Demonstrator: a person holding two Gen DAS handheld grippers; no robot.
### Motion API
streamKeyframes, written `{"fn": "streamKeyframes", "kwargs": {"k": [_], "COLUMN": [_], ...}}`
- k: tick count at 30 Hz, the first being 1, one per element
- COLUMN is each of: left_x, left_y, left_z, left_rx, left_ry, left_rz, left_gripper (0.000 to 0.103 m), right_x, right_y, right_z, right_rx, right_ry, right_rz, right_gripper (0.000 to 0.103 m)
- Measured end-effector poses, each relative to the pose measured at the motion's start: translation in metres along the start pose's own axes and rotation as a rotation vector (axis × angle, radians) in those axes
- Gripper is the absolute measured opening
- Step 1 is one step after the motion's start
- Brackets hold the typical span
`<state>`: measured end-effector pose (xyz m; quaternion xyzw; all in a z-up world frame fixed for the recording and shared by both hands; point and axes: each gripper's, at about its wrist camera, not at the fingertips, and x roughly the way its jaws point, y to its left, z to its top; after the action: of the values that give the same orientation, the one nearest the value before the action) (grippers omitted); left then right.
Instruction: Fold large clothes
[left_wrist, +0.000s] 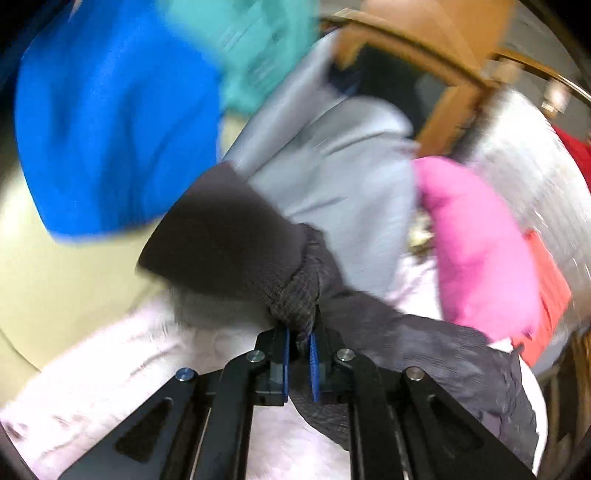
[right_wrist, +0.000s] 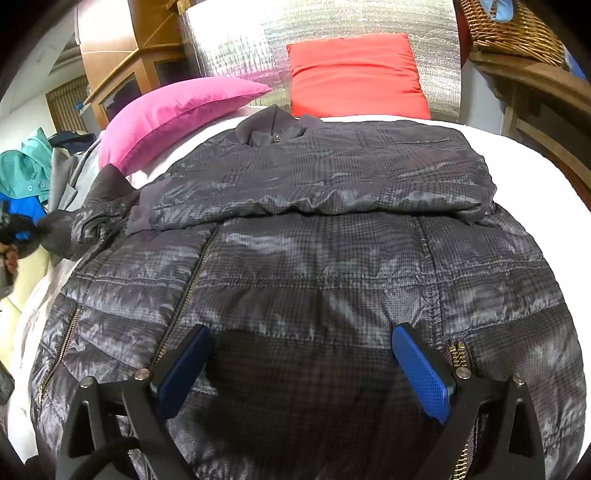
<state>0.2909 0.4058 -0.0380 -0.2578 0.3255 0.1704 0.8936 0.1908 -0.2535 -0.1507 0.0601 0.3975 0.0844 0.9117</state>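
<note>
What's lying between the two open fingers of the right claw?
In the right wrist view, only the dark quilted jacket spreads between the right claw fingers; the pads do not pinch it.

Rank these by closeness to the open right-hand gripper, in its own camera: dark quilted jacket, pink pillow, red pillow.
1. Dark quilted jacket: directly under the right gripper.
2. Pink pillow: beyond, upper left.
3. Red pillow: farthest, against the silvery backing.

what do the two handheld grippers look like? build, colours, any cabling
Both are alike: the left gripper and right gripper have matte black linkage arms with slotted cut-outs, silver pivot pins and blue textured finger pads. A black cable loops beside the right one's frame. No markings legible.
</note>
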Motion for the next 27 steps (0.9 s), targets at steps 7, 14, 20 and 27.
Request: {"fn": "streamKeyframes", "kwargs": {"k": [7,14,20,27], "left_x": [-0.104,-0.165,-0.144,-0.072], "left_y": [-0.112,-0.273,-0.407,-0.464], "left_z": [0.004,-0.05,-0.148,-0.246], "left_rx": [0.258,0.515,0.73,0.807], "left_ry": [-0.179,-0.231,-0.098,0.217], "left_rz": [-0.105,-0.299,-0.393,-0.363], "left_gripper": [0.007,0.007,0.008,0.02], "right_x": [-0.002,-0.005,-0.023,-0.072], "right_y": [-0.003,-0.009,-0.036,-0.078], "right_z": [0.0,0.0,-0.002,0.003], "right_rx": [0.024,0.061,0.207,0.395], "right_ry": [-0.013,-0.03,-0.119,-0.332], "right_rz": [0.03,0.077,0.186,0.196], "right_gripper": [0.1,0.1,0.099,0.1]}}
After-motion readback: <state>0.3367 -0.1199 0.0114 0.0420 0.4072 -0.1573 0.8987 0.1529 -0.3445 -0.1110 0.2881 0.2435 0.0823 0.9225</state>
